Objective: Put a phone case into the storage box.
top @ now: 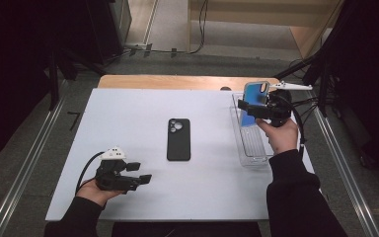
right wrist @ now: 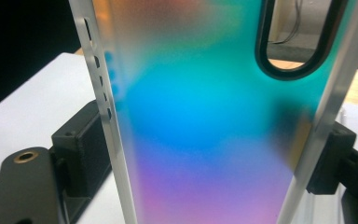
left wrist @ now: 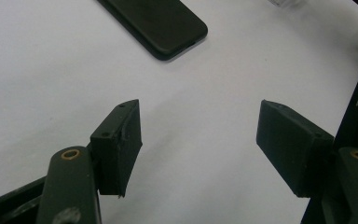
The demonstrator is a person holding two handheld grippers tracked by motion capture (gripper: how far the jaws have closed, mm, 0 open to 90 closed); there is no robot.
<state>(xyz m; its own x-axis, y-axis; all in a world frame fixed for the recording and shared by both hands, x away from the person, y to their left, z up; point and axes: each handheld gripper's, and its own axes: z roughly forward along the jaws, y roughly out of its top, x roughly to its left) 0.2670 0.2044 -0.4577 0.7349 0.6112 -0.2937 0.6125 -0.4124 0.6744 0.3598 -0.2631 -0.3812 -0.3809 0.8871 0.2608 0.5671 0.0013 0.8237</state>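
Iridescent phone case (top: 254, 101), held upright across its long edges by the right gripper (top: 262, 109) fingers above the clear tray (top: 250, 154) at the tabletop's (top: 128, 148) right edge; probably light, flexible, slick; left gripper (top: 139, 174) fingers wide, empty

Iridescent case (right wrist: 205, 130) frosted translucent plastic; black case (top: 178, 139) matt; table (top: 128, 123) smooth.

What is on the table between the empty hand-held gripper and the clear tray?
In the high view, a black phone case lies between the left hand-held gripper and the clear tray; otherwise the white table is bare there.
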